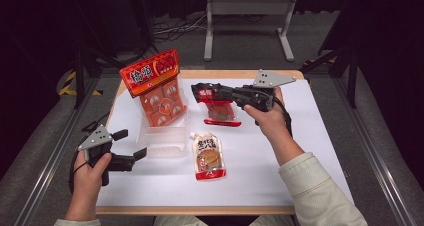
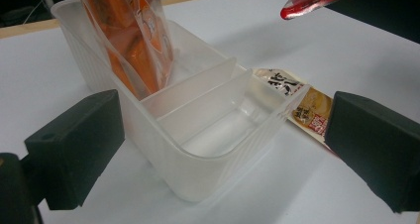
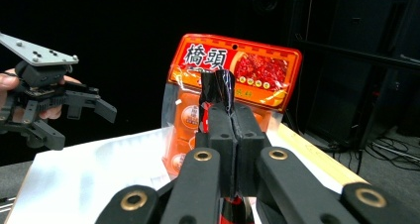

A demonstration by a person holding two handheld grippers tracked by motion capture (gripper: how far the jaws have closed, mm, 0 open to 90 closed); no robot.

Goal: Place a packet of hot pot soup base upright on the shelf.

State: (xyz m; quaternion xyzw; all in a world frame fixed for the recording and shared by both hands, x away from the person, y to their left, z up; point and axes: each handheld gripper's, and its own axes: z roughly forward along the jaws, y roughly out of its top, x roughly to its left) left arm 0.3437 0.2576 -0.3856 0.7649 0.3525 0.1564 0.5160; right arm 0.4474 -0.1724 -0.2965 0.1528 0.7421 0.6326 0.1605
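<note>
So the table has a divided container sitting left of centre, and the big snack pack stands upright in its far compartment, leaning back a bit. The nearer compartments have nothing in them. Just right of the container, touching or nearly touching its near corner, a sauce pouch lies flat on the table. Behind that pouch and right of the snack pack, the right gripper holds a sachet up off the table, clamped at its top edge. The left gripper sits at the near left, jaws spread and pointing at the container's near end.
</note>
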